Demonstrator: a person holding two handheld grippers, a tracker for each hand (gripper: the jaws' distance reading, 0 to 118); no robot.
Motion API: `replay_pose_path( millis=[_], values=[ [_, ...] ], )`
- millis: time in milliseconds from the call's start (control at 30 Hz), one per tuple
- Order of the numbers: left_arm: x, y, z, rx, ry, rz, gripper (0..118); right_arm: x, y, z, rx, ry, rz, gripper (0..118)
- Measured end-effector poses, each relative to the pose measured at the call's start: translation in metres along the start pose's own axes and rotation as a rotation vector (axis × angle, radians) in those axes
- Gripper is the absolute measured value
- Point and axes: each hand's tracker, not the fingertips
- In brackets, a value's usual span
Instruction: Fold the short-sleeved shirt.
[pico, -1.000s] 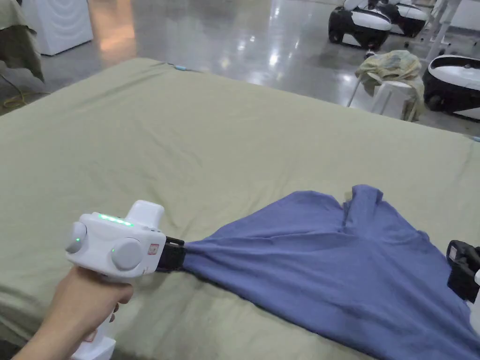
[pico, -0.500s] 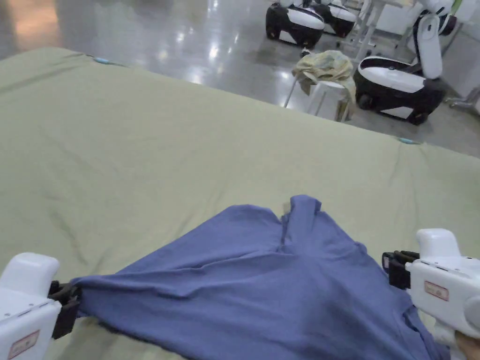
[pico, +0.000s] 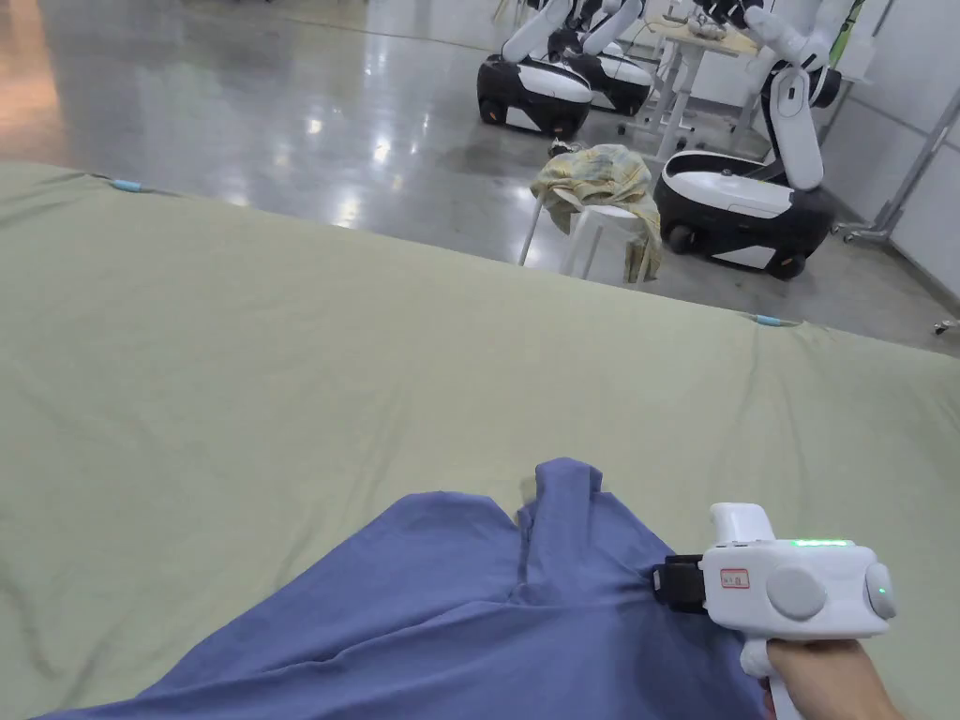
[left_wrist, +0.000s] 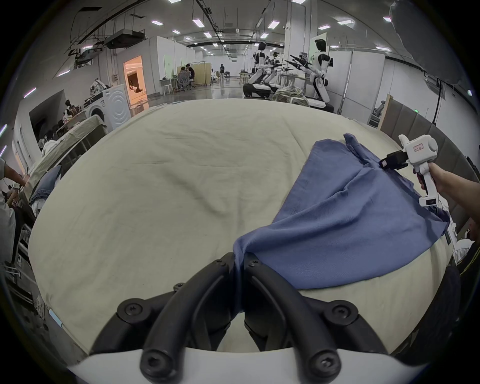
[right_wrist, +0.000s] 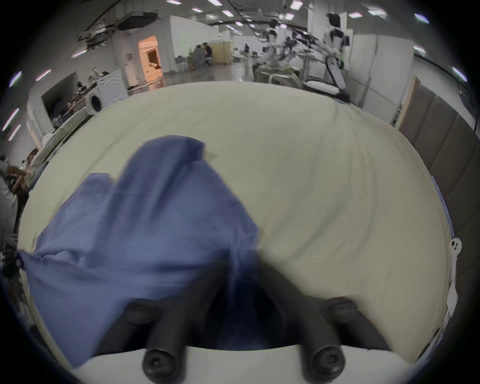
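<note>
The blue short-sleeved shirt (pico: 450, 609) lies bunched and creased on the near part of a wide surface under an olive-green sheet (pico: 281, 375), which looks like a bed. One part of it, seemingly a sleeve or the collar end, pokes up toward the middle of the sheet, and the lower cloth reaches the near edge. No fold has been made: the shirt is not yet spread flat, so judging by how it lies, the work is at the start, with flattening and all the folds left to do.

The left claw (left_wrist: 240, 262) has its jaws closed tight on a gathered corner of the shirt, the cloth running between them and pulled into a taut ridge. The right claw (pico: 667, 581) meets the shirt's opposite edge; in the blurred right gripper view blue cloth sits between its jaws (right_wrist: 240, 262), which look nearly closed, but whether both press on it cannot be told. A hand (pico: 825, 680) holds that gripper's handle.

Beyond the bed, a stool draped with yellowish cloth (pico: 600, 183) stands on the shiny floor beside parked white robots (pico: 741, 202).
</note>
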Motion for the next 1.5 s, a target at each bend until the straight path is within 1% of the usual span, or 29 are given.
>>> replay_pose_path(
  millis=[33,67,100,133,200,267,367,400,433,500,633,700,767,833,900,1000,1133,1200,1267,1400,1500],
  values=[
    [0.001,0.002,0.000,-0.007,-0.003,-0.001,7,-0.003,0.000,0.009,0.005,0.039,0.017,2],
    [0.003,0.004,-0.001,-0.016,-0.004,0.000,7,-0.010,-0.002,0.021,0.006,0.034,0.011,2],
    [0.005,0.005,0.000,-0.013,-0.001,0.001,7,-0.014,-0.004,0.035,0.028,0.031,0.054,2],
    [0.006,0.007,-0.002,-0.015,-0.002,0.004,7,-0.017,-0.005,0.049,0.035,0.052,0.056,2],
    [0.005,0.014,-0.003,-0.001,-0.021,0.050,7,-0.020,-0.005,0.086,0.086,0.031,0.063,2],
    [0.008,0.023,-0.001,0.007,-0.023,0.062,7,-0.015,-0.003,0.119,0.152,0.043,0.048,2],
    [0.018,0.046,0.003,0.032,-0.049,0.050,7,-0.009,0.004,0.183,0.253,0.007,0.032,2],
    [0.021,0.057,0.004,0.030,-0.089,0.070,7,-0.005,0.007,0.202,0.292,-0.005,0.027,2],
    [0.027,0.067,0.005,0.050,-0.088,0.075,7,-0.001,0.010,0.221,0.335,-0.009,0.013,2],
    [0.037,0.095,0.012,0.103,-0.089,0.071,7,0.008,0.018,0.263,0.420,-0.014,-0.023,2],
    [0.058,0.164,0.048,0.250,-0.097,0.066,7,0.026,0.047,0.322,0.533,-0.075,-0.033,2],
    [0.068,0.202,0.070,0.303,-0.091,0.039,7,0.035,0.071,0.351,0.592,-0.075,-0.046,2],
    [0.078,0.241,0.090,0.366,-0.071,-0.010,7,0.048,0.096,0.377,0.642,-0.044,-0.088,2],
    [0.084,0.273,0.106,0.422,-0.066,0.013,7,0.058,0.123,0.397,0.688,-0.031,-0.120,2],
    [0.092,0.308,0.117,0.450,-0.053,0.017,7,0.061,0.149,0.416,0.740,-0.060,-0.090,2],
    [0.102,0.353,0.128,0.507,0.011,-0.025,7,0.065,0.188,0.438,0.813,-0.108,-0.080,2],
    [0.100,0.412,0.136,0.549,0.036,0.001,7,0.070,0.233,0.456,0.909,-0.124,-0.096,2],
    [0.098,0.441,0.135,0.593,0.120,-0.048,7,0.070,0.250,0.460,0.941,-0.150,-0.084,2],
    [0.094,0.460,0.139,0.633,0.166,-0.052,7,0.075,0.265,0.462,0.962,-0.156,-0.081,2],
    [0.092,0.466,0.148,0.661,0.149,-0.027,7,0.078,0.277,0.446,0.975,-0.152,-0.102,2],
    [0.089,0.458,0.122,0.619,0.169,-0.043,7,0.079,0.270,0.403,0.933,-0.147,-0.115,2]
  ],
)
